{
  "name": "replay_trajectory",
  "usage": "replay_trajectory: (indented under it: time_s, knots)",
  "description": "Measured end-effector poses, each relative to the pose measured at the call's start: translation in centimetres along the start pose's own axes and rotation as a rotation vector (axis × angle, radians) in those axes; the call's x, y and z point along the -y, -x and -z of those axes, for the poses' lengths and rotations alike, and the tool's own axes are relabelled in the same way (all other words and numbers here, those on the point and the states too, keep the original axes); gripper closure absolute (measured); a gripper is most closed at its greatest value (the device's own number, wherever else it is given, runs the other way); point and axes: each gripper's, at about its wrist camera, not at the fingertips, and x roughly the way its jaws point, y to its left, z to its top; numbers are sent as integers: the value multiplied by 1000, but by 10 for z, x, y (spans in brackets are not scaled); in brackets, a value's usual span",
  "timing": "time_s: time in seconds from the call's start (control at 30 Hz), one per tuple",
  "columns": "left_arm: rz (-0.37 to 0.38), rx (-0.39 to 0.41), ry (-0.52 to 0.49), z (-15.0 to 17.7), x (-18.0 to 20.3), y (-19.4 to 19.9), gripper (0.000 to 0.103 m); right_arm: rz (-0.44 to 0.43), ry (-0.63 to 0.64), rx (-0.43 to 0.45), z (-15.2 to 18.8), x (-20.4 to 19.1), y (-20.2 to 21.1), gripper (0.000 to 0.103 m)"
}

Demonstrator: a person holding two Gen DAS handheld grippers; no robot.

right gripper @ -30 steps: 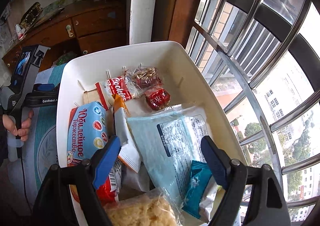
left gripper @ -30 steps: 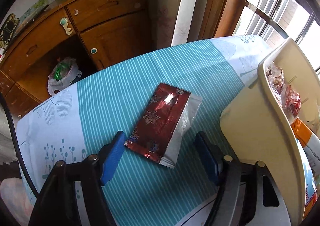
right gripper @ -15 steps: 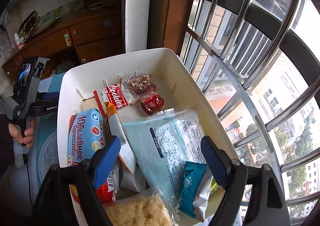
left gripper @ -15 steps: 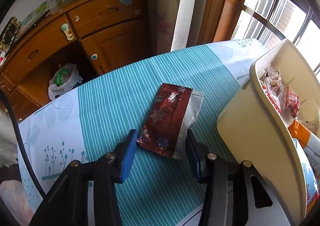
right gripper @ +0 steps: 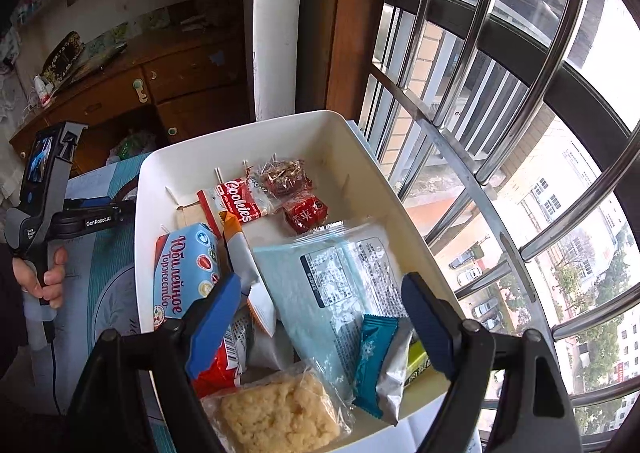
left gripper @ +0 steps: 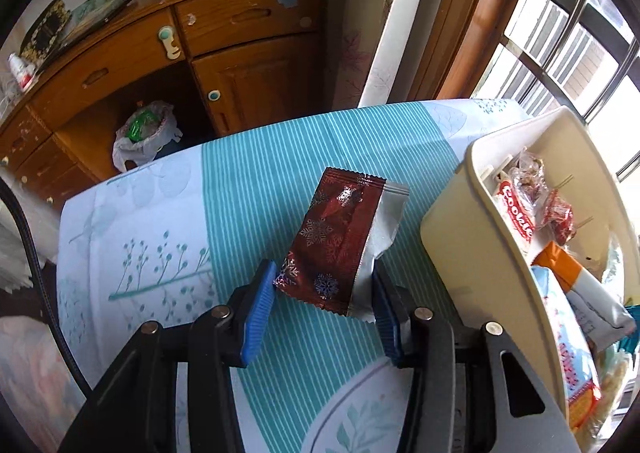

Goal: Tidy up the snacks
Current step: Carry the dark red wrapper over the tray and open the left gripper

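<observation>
Left gripper (left gripper: 324, 303) clamps the red snowflake wrapper (left gripper: 334, 243).
Your right gripper (right gripper: 320, 327) hangs open, empty, over the white bin (right gripper: 256, 125).

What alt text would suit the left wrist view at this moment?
The left gripper pinches the near end of a dark red snack packet above a teal striped tablecloth. A cream bin full of snacks stands to the right, with a wooden cabinet and window behind.
</observation>
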Motion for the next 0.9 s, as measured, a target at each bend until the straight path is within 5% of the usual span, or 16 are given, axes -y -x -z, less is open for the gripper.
replay_trajectory:
  time_s: [0.53,0.9]
  knots:
    - [41,43,137,36,28,89,58,-69,-1,32,19,26,30,20]
    - [73,57,236,58,83,124,58,-258,52,-12,43,46,45,19]
